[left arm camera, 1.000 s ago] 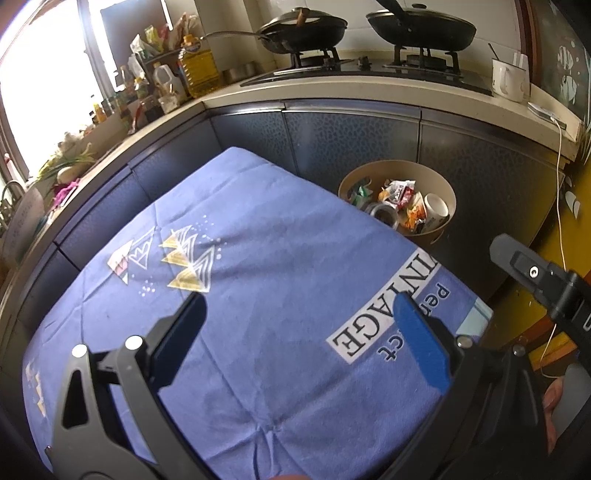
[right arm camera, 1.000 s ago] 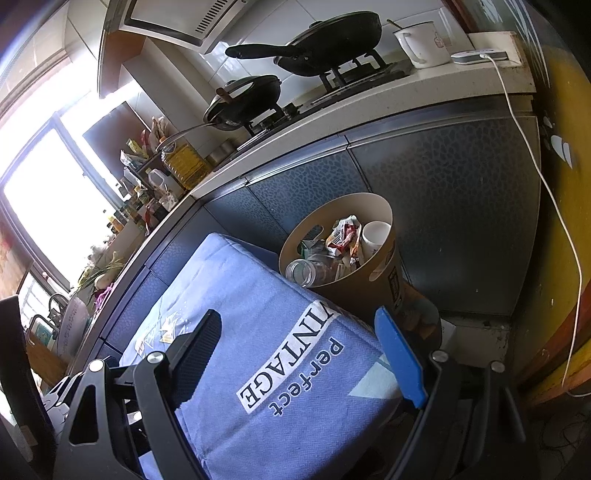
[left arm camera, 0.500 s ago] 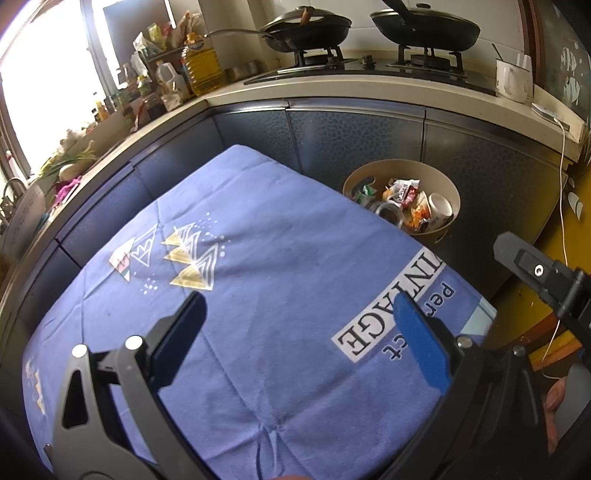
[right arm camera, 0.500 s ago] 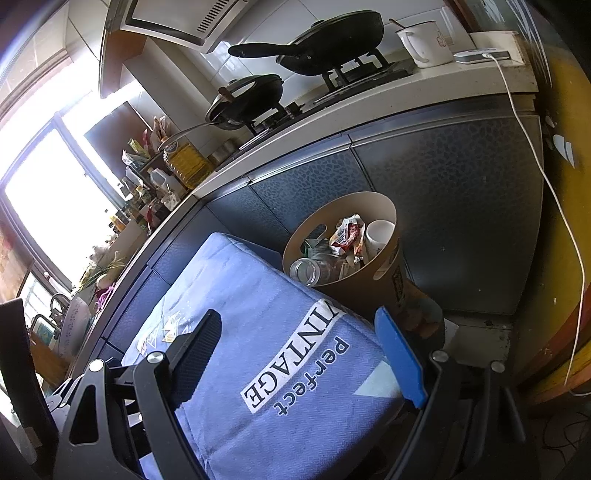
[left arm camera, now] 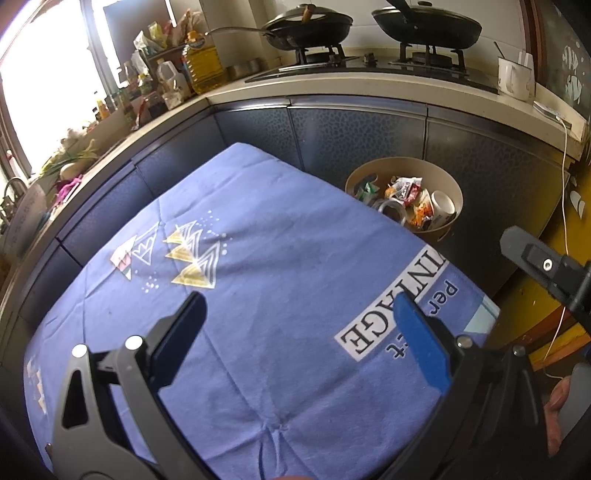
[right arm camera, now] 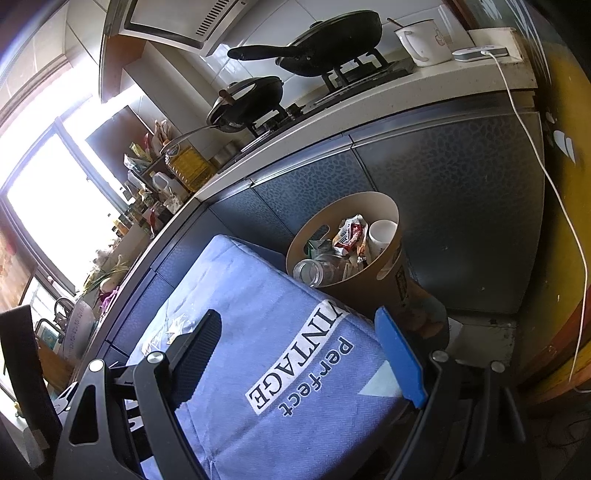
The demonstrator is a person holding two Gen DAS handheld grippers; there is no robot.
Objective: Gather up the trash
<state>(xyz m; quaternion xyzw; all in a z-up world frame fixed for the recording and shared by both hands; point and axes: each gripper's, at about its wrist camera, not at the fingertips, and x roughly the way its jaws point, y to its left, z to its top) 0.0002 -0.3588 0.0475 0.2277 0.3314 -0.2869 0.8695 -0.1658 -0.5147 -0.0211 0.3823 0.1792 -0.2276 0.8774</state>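
A round tan trash bin (left arm camera: 448,177) (right arm camera: 391,273) stands on the floor against the dark cabinets, just past the table's far right corner. It holds wrappers, a white paper cup (left arm camera: 443,205) (right arm camera: 382,232) and a clear plastic bottle (right arm camera: 314,271). My left gripper (left arm camera: 299,314) hovers open over the blue cloth-covered table (left arm camera: 280,266), nothing between its fingers. My right gripper (right arm camera: 303,332) is open and empty too, above the table's corner printed "VINTAGE perfect" (right arm camera: 299,362), short of the bin. Part of the right gripper (left arm camera: 546,266) shows at the left view's right edge.
An L-shaped counter wraps behind the table, with two black pans (left arm camera: 314,26) (right arm camera: 325,44) on a stove, a white mug (left arm camera: 513,77), oil bottles (left arm camera: 201,62) and clutter by the window. A white cable (right arm camera: 546,177) hangs down the yellow wall at right.
Both views have shifted slightly: the bin sits a little further right and lower in each. Both grippers stay open and empty.
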